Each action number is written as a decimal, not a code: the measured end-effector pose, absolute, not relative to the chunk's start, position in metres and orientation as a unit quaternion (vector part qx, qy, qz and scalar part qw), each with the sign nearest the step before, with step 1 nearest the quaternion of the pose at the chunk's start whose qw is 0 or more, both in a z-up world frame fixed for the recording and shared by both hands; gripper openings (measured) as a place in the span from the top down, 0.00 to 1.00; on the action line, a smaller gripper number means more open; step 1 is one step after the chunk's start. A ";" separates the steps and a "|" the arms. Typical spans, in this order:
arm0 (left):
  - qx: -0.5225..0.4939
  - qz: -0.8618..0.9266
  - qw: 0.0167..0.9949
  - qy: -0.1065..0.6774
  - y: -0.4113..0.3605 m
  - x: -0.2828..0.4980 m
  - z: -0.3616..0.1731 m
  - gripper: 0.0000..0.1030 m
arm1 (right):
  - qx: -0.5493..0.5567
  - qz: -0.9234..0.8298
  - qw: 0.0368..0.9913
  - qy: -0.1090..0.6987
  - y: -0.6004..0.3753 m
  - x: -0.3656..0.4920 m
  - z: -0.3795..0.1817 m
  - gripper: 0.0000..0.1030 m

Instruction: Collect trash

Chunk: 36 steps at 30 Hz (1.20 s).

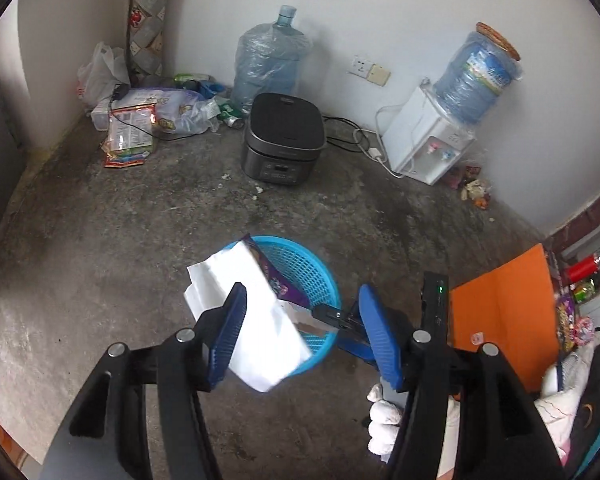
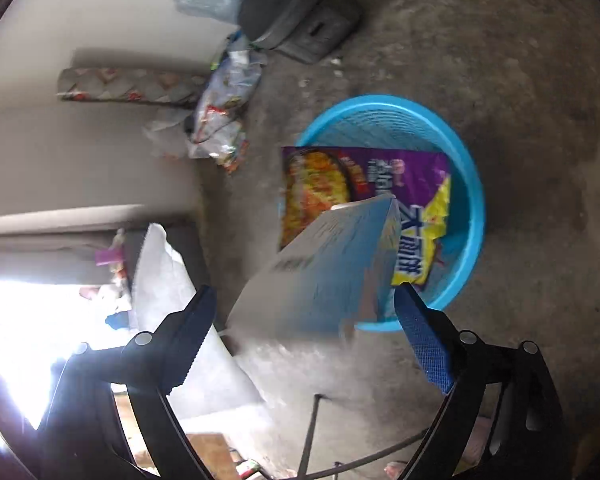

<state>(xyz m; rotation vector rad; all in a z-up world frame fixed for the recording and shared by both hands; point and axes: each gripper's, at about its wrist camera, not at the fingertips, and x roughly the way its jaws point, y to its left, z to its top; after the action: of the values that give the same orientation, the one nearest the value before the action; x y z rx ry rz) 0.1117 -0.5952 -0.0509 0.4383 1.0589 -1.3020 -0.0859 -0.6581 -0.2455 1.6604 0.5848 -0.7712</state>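
Note:
A blue mesh trash basket [image 1: 316, 276] stands on the concrete floor; it also shows in the right wrist view [image 2: 470, 184]. A purple noodle wrapper [image 2: 364, 176] lies in it, its edge visible in the left wrist view [image 1: 278, 276]. A white paper package [image 1: 256, 320] hangs over the basket's near rim between my left gripper's [image 1: 304, 332] wide-open blue fingers, touching the left one. In the right wrist view it appears as a pale box [image 2: 324, 268], blurred, just ahead of my open right gripper [image 2: 304, 336]. The right gripper's blue fingers [image 1: 350, 320] reach at the basket's right side.
A dark rice cooker [image 1: 282, 136] sits behind the basket. Water bottles [image 1: 270, 56], a white dispenser [image 1: 428, 140] with cords, and plastic bags and wrappers [image 1: 148, 120] line the wall. An orange board [image 1: 504, 308] and clutter stand at the right.

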 end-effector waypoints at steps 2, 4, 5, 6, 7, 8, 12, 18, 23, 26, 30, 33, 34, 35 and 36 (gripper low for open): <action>0.154 -0.576 0.641 0.483 -0.582 0.122 -0.055 0.45 | 0.725 -0.326 0.559 0.236 -0.652 -0.095 -0.257 0.17; 0.132 -0.583 0.632 0.493 -0.573 0.130 -0.053 0.45 | 0.711 -0.326 0.575 0.241 -0.644 -0.099 -0.256 0.17; 0.131 -0.586 0.633 0.489 -0.569 0.134 -0.050 0.45 | 0.700 -0.330 0.582 0.249 -0.642 -0.100 -0.255 0.17; 0.131 -0.590 0.633 0.484 -0.567 0.134 -0.046 0.45 | 0.695 -0.330 0.587 0.252 -0.640 -0.103 -0.253 0.17; 0.128 -0.594 0.632 0.480 -0.565 0.134 -0.042 0.45 | 0.694 -0.330 0.590 0.250 -0.637 -0.107 -0.250 0.17; 0.127 -0.598 0.632 0.476 -0.563 0.134 -0.037 0.45 | 0.694 -0.329 0.591 0.248 -0.634 -0.111 -0.247 0.17; 0.119 -0.611 0.629 0.467 -0.557 0.128 -0.016 0.45 | 0.678 -0.326 0.614 0.239 -0.628 -0.119 -0.230 0.18; 0.112 -0.617 0.633 0.453 -0.535 0.119 0.018 0.45 | 0.630 -0.324 0.662 0.244 -0.618 -0.123 -0.200 0.21; 0.127 -0.625 0.652 0.410 -0.498 0.107 0.060 0.42 | 0.580 -0.320 0.707 0.248 -0.598 -0.123 -0.175 0.25; 0.129 -0.624 0.667 0.387 -0.465 0.104 0.087 0.39 | 0.547 -0.310 0.734 0.254 -0.584 -0.117 -0.160 0.27; 0.126 -0.616 0.692 0.355 -0.409 0.105 0.118 0.29 | 0.493 -0.294 0.771 0.274 -0.564 -0.101 -0.142 0.29; 0.125 -0.599 0.716 0.335 -0.365 0.108 0.132 0.19 | 0.457 -0.278 0.795 0.285 -0.551 -0.086 -0.132 0.29; 0.124 -0.591 0.726 0.331 -0.351 0.109 0.135 0.17 | 0.446 -0.275 0.802 0.289 -0.548 -0.081 -0.130 0.29; 0.122 -0.581 0.736 0.326 -0.336 0.111 0.138 0.14 | 0.435 -0.271 0.807 0.292 -0.545 -0.076 -0.128 0.29; 0.118 -0.571 0.746 0.321 -0.321 0.113 0.141 0.11 | 0.425 -0.265 0.813 0.296 -0.542 -0.070 -0.126 0.29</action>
<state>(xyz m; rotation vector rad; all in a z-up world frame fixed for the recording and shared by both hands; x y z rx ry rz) 0.1131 -0.3213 0.1412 0.2592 0.7018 -1.2502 -0.0699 -0.5416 -0.1260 0.9083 0.6319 -0.5664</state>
